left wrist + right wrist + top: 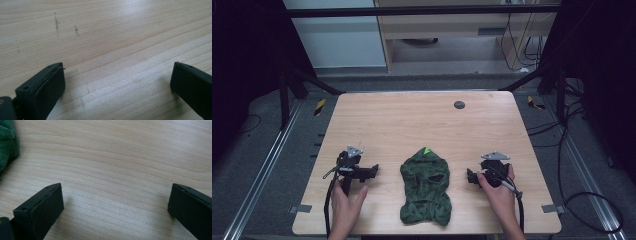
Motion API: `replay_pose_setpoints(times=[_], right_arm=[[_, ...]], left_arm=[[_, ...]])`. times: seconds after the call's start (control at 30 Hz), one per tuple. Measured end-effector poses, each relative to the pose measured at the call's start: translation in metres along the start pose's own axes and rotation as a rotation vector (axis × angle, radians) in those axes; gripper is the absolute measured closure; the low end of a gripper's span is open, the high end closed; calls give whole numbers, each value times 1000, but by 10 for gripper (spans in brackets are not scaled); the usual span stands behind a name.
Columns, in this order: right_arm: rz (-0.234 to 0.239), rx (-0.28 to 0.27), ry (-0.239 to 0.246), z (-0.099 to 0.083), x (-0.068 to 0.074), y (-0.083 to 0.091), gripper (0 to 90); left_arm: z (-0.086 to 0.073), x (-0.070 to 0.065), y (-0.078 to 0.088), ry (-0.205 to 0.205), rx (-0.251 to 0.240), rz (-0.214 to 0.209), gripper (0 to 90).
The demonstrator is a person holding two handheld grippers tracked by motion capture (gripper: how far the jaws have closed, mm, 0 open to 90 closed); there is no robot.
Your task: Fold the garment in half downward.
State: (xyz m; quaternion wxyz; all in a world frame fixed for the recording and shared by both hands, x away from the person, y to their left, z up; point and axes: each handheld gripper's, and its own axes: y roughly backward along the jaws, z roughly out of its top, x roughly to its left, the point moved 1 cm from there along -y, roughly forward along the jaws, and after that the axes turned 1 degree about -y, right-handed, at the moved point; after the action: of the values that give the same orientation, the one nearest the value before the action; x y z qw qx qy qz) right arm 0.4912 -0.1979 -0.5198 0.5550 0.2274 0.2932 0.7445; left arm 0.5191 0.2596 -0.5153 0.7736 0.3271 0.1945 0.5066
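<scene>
We held both tools, left (373,171) and right (469,176), jaws apart, flanking the untouched green hat (426,187) at the desk's (412,115) six o'clock.

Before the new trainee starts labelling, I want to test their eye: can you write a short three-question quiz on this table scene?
1. True or false: the left claw is closed on the green knitted mask.
2. Where does the mask lie?
A. between the two claws
B. at the far edge of the table
C. under the right claw
3. Fill in: in its own view, the right claw's jaws stand wide ____ over bare wood.

Key
1. False: both claws are open, empty, and apart from the mask.
2. A
3. apart
</scene>
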Motion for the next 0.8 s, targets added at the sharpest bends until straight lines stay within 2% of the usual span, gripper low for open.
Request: replay_pose_setpoints(times=[0.13,0.4,0.5,0.6,0.7,0.77,0.8], right_arm=[[4,1,3,-1,0,1,5],[17,2,15,-2,1,2,6],[18,0,17,-2,1,2,9],[20,-2,19,-2,1,3,15],[22,-4,24,-2,1,3,26],[25,-9,22,-2,2,4,57],[28,-22,25,-3,2,5,123]], left_arm=[[0,0,0,2,0,2,0],[-5,-7,5,38,0,38,0],[-6,-8,6,37,0,38,0],[-8,-12,9,11,3,9,0],[-9,-13,9,0,4,-2,0],[-9,-13,11,3,1,-6,3],[-9,-13,11,6,-7,-10,27]])
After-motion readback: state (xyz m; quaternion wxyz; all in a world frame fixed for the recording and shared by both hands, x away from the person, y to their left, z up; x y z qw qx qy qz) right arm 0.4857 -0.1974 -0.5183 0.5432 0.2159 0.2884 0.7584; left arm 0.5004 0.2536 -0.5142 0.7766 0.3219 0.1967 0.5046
